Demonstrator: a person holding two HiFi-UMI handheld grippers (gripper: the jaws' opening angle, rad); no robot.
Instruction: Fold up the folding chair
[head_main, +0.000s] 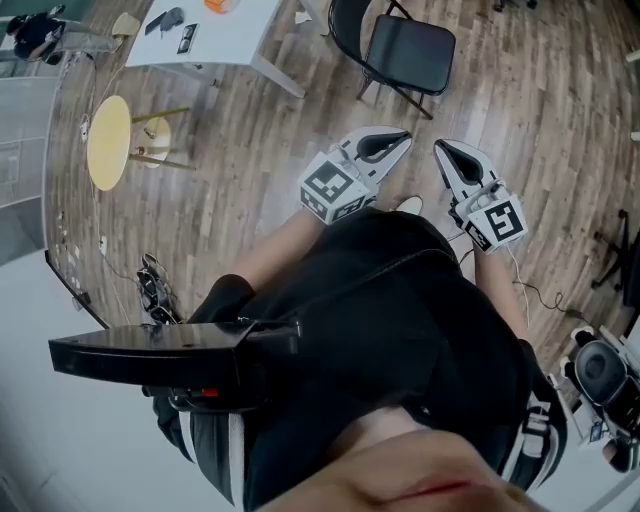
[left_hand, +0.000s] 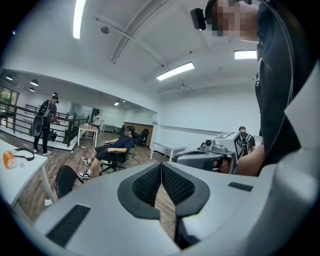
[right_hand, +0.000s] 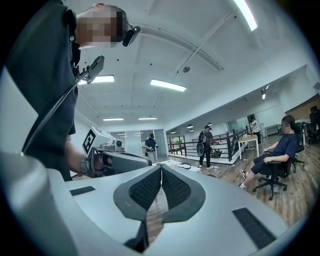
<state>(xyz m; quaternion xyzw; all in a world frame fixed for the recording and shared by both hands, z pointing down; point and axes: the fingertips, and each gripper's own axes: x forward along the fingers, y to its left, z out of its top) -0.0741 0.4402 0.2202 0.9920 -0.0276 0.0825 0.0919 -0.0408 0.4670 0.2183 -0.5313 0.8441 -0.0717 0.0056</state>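
The black folding chair (head_main: 405, 50) stands unfolded on the wood floor, ahead of both grippers and apart from them. Its rounded back (left_hand: 65, 181) shows low at the left in the left gripper view. My left gripper (head_main: 403, 137) is held out level in front of my body, jaws shut with nothing between them (left_hand: 161, 167). Beside it, my right gripper (head_main: 441, 147) is also shut and empty (right_hand: 161, 170). Each gripper shows in the other's view: the right gripper body (left_hand: 220, 150) and the left gripper body (right_hand: 110, 157).
A white table (head_main: 210, 35) stands left of the chair, with an orange object (left_hand: 9, 159) on it. A yellow round stool (head_main: 108, 140) is farther left. A seated person (left_hand: 112, 150) and a standing person (left_hand: 44, 125) are across the room. Cables (head_main: 530, 290) trail at my right.
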